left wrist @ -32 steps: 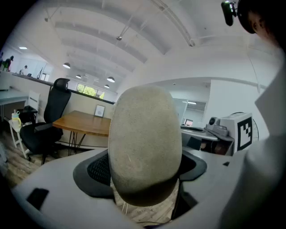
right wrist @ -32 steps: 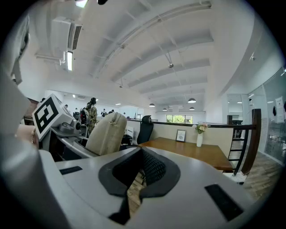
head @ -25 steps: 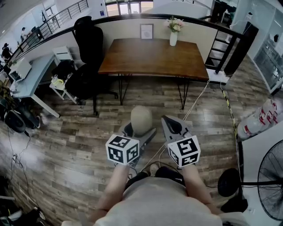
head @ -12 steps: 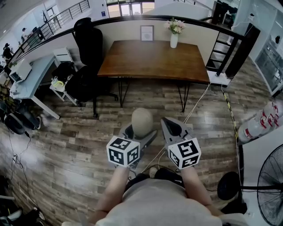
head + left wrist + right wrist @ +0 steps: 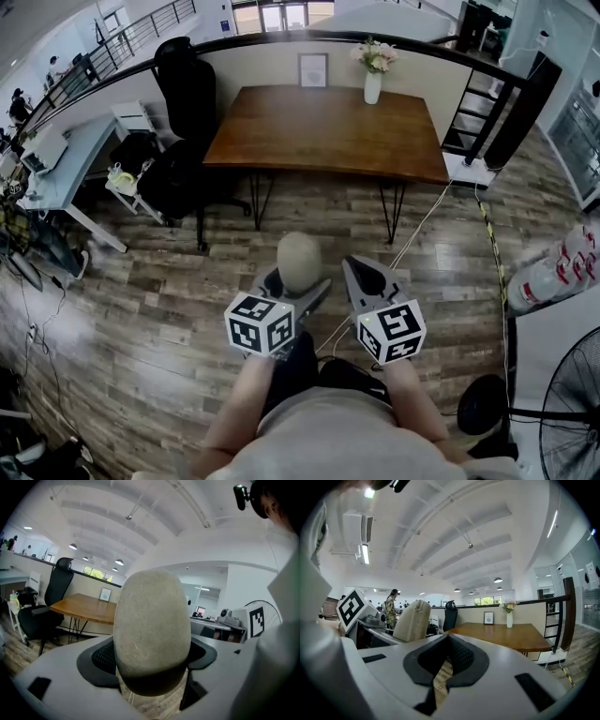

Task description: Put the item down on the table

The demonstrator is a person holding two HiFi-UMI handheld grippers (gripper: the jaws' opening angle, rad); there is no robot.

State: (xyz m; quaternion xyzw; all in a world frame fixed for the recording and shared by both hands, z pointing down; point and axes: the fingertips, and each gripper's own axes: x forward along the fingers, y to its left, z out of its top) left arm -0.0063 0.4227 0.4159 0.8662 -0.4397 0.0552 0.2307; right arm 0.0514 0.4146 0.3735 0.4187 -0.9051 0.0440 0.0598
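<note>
A beige, egg-shaped padded item stands upright between the jaws of my left gripper, held above the wood-plank floor in front of the person. In the left gripper view the item fills the middle, with the black pads pressed on both of its sides. My right gripper hangs just right of it with its jaws together and nothing between them. From the right gripper view the item shows at the left. The brown wooden table stands a few steps ahead, its top bare except at the far edge.
A white vase with flowers and a picture frame stand at the table's far edge. A black office chair is left of the table, a white desk further left. A cable crosses the floor; a fan stands at right.
Both grippers and the beige item keep the same pose. The view has shifted slightly, and the person's dark legs now show below the grippers.
</note>
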